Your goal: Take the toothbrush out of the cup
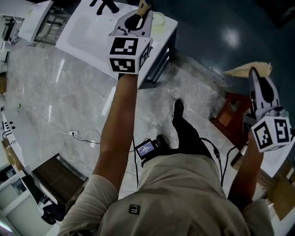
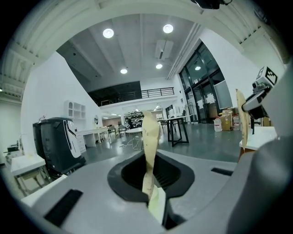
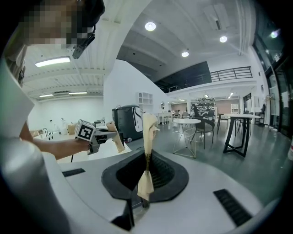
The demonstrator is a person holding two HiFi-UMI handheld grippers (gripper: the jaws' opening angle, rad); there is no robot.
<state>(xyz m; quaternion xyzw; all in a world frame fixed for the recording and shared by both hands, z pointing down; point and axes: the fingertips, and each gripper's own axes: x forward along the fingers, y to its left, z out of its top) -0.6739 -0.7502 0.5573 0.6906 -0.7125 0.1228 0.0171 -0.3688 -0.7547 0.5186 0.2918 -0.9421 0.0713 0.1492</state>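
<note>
My left gripper (image 1: pixel 144 6) hangs above the white table (image 1: pixel 87 37), just left of a pale green cup (image 1: pixel 158 18). In the left gripper view its tan fingers (image 2: pixel 150 132) stand pressed together. A pale yellow-green stick, seemingly the toothbrush (image 2: pixel 158 205), is pinched low between them. My right gripper (image 1: pixel 246 69) is held out over the floor at the right. Its tan fingers (image 3: pixel 149 128) are shut with nothing between them. Each gripper shows in the other's view: the left gripper (image 3: pixel 116 140) and the right gripper (image 2: pixel 241 116).
A dark object (image 1: pixel 103 5) lies at the white table's far edge. Marble floor (image 1: pixel 60 101) with a thin cable (image 1: pixel 80 134) spreads below. Brown boxes (image 1: pixel 230 113) stand at the right, and a dark stool (image 1: pixel 50 173) at the lower left. A black machine (image 2: pixel 57 141) stands further off.
</note>
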